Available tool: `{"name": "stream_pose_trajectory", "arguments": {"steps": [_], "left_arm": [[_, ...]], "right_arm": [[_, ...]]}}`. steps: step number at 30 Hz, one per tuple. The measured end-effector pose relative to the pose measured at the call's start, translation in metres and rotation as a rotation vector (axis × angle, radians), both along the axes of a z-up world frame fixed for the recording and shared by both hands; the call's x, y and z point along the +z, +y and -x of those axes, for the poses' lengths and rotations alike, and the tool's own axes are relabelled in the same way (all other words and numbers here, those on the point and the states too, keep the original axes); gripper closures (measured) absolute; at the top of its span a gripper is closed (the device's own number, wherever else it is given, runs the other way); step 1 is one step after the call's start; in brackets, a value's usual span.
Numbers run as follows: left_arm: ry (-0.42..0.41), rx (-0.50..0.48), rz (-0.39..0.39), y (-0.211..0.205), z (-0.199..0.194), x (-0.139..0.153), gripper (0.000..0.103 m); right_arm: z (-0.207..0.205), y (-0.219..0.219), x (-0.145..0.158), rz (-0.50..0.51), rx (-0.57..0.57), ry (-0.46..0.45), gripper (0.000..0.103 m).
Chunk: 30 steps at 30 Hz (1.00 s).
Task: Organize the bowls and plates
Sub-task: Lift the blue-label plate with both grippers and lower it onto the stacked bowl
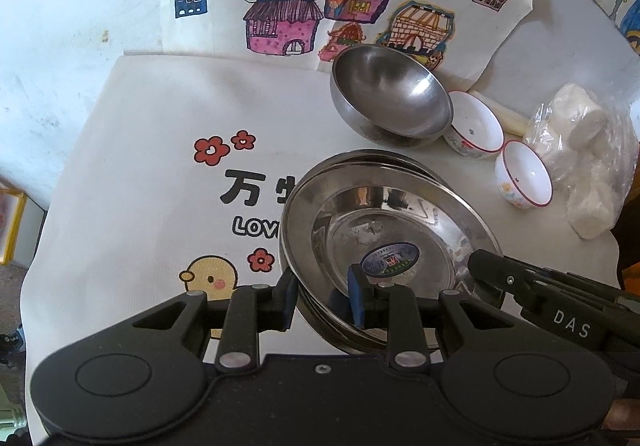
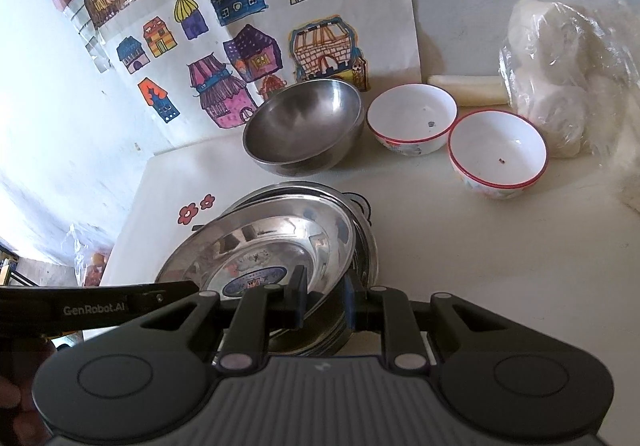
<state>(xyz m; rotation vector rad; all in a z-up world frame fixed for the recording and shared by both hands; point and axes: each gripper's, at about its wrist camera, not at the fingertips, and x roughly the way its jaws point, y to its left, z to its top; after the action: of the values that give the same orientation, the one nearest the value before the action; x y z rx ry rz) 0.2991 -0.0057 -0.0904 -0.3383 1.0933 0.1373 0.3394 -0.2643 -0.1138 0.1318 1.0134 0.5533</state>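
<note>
Left tongs (image 1: 324, 300) and right tongs (image 2: 326, 296) both clamping rim of top steel plate (image 1: 384, 230), tilting over plate stack (image 2: 366, 246) on tabletop (image 2: 460, 254). Beyond: steel bowl (image 1: 390, 98), 2 white bowls (image 2: 412, 118) standing near wall.

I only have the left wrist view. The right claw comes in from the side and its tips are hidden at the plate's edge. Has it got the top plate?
Observer: Yes. In the right wrist view, the right claw straddles the near rim of the top plate, with one finger inside and one outside.
Operator: Is that plate square on the stack?
Observer: No. The stack pokes out past the plate's right edge in that view.
Operator: Anything close on that side?
Observer: Only bare table. The nearest white bowl stands well apart from the stack.
</note>
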Motion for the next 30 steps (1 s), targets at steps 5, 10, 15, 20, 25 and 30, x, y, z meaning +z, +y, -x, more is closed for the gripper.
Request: {"name": "stream_pose_trajectory", "arguments": {"steps": [5,10,15,20,25,30], "left_arm": [[0.01,-0.008,-0.01,-0.003,-0.002,-0.002,0.074],[0.02,-0.013,-0.022,-0.004,-0.003,-0.003,0.073],[0.032,-0.016,-0.033,-0.006,-0.005,-0.005,0.073],[0.047,-0.028,-0.043,-0.008,-0.005,-0.008,0.071],[0.046,-0.038,-0.06,-0.009,-0.005,-0.009,0.07],[0.061,-0.03,-0.062,-0.008,-0.005,-0.013,0.069]], "right_arm": [[-0.001,0.0,-0.003,0.008,-0.004,0.006,0.082],[0.001,0.001,-0.005,0.013,-0.003,0.011,0.082],[0.002,0.003,-0.008,0.026,-0.001,0.018,0.081],[0.002,0.005,-0.011,0.04,0.0,0.025,0.081],[0.003,0.006,-0.011,0.045,0.005,0.023,0.081],[0.002,0.01,-0.012,0.064,0.02,0.011,0.081]]}}
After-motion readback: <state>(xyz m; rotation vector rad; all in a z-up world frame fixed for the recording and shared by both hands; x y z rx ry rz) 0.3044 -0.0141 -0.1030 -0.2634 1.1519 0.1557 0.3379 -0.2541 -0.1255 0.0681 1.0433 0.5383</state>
